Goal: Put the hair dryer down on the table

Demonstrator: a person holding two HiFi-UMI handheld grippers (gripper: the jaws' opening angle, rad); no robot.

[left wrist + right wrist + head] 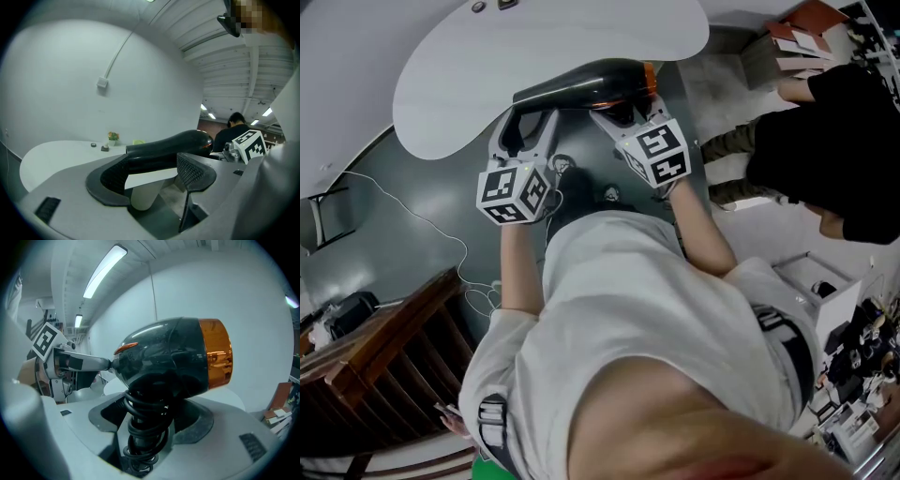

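Note:
A black hair dryer (586,82) with an orange rear ring (649,77) is held level between my two grippers, over the near edge of the white oval table (534,42). My left gripper (525,117) is shut on its nozzle end; in the left gripper view the black nozzle (164,149) lies across between the pads (193,171). On the other end, my right gripper (623,114) is shut on the handle. In the right gripper view the handle, wound with black cord (143,423), stands between the jaws under the dryer's body (168,357). Whether the dryer touches the table I cannot tell.
Small items (478,7) and a tiny potted plant (112,136) sit at the table's far side. A person in black (825,141) sits to the right near cartons (806,37). A white cable (441,225) trails on the dark floor; a wooden rail (384,347) stands at lower left.

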